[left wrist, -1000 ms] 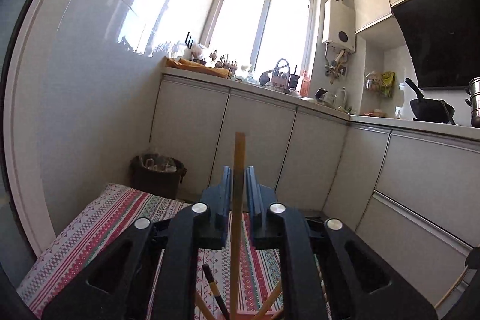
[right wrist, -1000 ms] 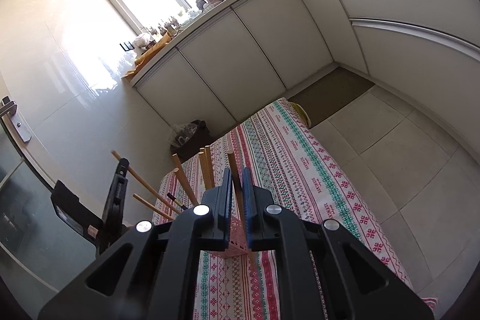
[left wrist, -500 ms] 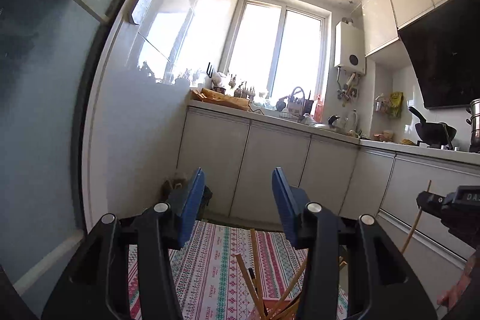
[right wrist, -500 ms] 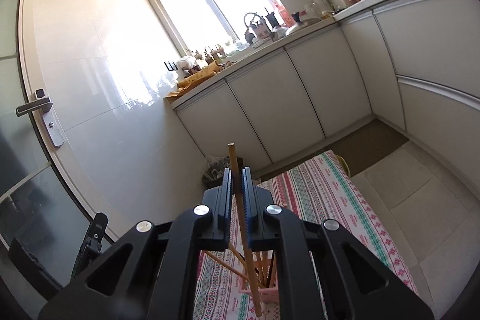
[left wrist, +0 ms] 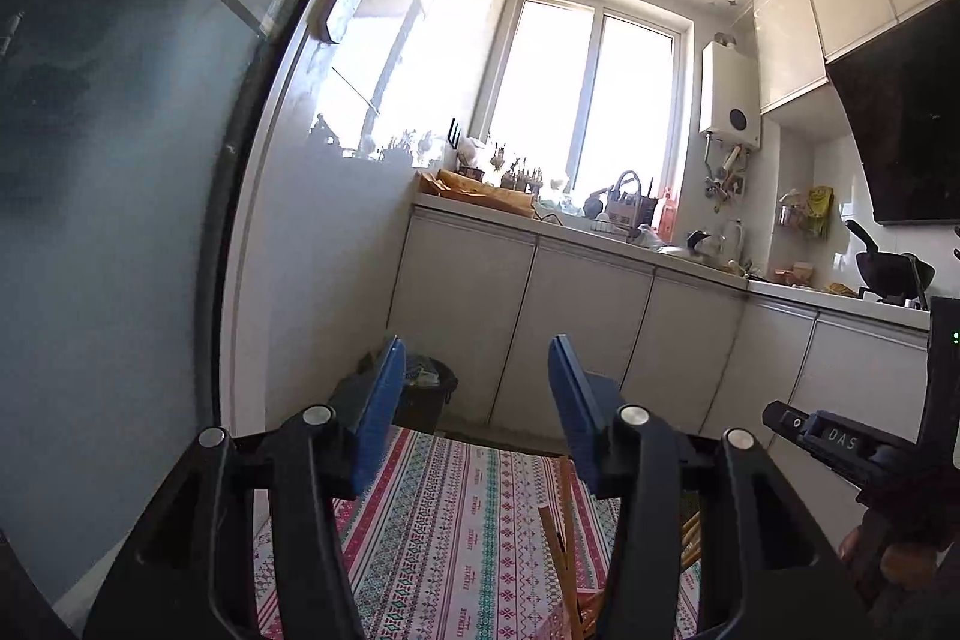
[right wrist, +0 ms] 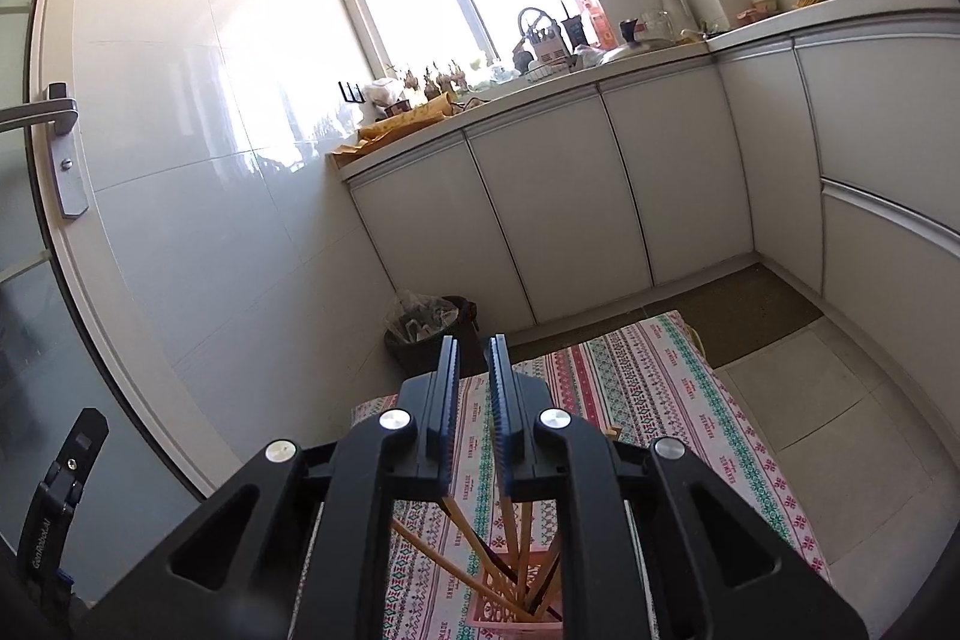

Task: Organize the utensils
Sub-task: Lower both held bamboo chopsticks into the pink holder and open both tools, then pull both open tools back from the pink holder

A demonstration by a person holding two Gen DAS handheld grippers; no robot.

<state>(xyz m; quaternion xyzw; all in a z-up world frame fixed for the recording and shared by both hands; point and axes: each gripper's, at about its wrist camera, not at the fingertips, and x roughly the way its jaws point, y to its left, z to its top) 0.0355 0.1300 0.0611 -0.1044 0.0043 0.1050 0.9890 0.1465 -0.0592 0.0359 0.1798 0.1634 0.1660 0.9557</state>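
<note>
- Left wrist view:
  - Left tongs [left wrist: 477,412] wide apart, holding nothing, up above the worktop [left wrist: 456,520] with its stripy cloth.
  - Wooden chopsticks [left wrist: 564,532] standing down below, just under the right-side finger, leaning a bit.
  - What holds them mostly hidden behind the tongs here.
  - Right tongs [left wrist: 840,442] seen from the side at the edge; cannot tell from here how wide.
- Right wrist view:
  - Right tongs [right wrist: 474,370] narrow, only a thin gap, nothing in between.
  - Many chopsticks [right wrist: 522,550] standing together in a pink holder [right wrist: 516,610] on the worktop [right wrist: 660,400], fanned out and leaning different ways.
  - No loose chopsticks seen on the cloth around the holder.
- How far along:
  - Looks almost done or done, with both tongs empty and all the chopsticks in view inside the holder.
  - Maybe more utensils to pick up out of view; cannot tell.
</note>
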